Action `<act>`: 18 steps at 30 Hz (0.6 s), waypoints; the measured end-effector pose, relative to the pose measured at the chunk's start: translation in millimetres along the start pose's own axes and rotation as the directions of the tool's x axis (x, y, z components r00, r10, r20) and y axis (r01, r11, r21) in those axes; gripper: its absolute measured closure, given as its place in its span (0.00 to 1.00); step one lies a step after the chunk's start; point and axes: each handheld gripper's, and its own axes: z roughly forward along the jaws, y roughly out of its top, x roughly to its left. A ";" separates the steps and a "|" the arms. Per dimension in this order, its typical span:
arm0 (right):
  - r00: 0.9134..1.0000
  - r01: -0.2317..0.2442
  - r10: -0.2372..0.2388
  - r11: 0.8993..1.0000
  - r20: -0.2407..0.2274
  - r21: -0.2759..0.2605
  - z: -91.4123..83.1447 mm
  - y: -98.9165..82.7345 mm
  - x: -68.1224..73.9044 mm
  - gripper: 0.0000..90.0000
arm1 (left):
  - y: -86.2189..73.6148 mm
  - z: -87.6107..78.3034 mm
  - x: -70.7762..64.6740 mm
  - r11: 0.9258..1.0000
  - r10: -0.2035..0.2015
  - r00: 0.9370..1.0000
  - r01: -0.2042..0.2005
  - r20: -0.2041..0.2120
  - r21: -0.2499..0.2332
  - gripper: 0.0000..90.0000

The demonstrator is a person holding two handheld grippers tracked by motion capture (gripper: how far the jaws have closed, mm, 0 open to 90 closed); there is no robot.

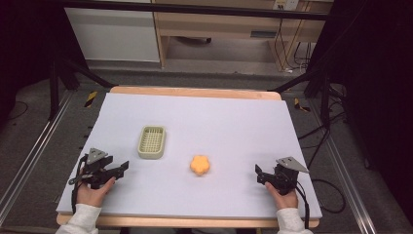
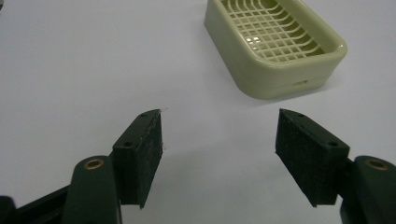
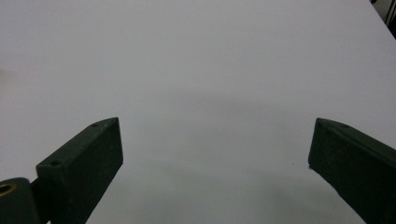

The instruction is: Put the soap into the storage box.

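A pale green soap dish with a grid insert lies left of the table's middle. An orange flower-shaped piece lies to its right, nearer the front. My left gripper rests at the front left, pointing toward the dish. In the left gripper view the jaws stand apart with bare mat between them, and the dish lies ahead to the right. My right gripper rests at the front right, pointing left toward the orange piece. Its jaws are wide apart over bare mat.
A white mat covers the wooden table. Black frame legs stand at both back corners, and cables trail on the floor to the right. A wooden cabinet stands beyond the far edge.
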 end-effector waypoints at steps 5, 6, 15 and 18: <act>1.000 -0.005 0.005 1.000 0.006 -0.016 -1.2 -0.6 -0.6 0.05 | -0.1 0.3 -6.0 1.000 0.020 1.000 -0.020 0.009 -0.005 0.34; 1.000 -0.004 0.004 1.000 0.006 -0.016 -1.4 -0.6 -0.3 0.05 | -0.3 0.2 -6.6 1.000 0.026 1.000 -0.026 0.011 -0.001 0.34; 1.000 -0.018 0.019 1.000 0.004 -0.020 -2.0 -0.8 -1.2 0.06 | 0.0 3.2 -15.3 0.999 0.053 0.998 -0.053 0.044 -0.002 0.33; 1.000 -0.017 0.017 1.000 -0.001 -0.019 -2.0 -0.7 -1.3 0.06 | 0.6 2.6 -19.1 0.998 0.067 0.996 -0.067 0.050 -0.011 0.32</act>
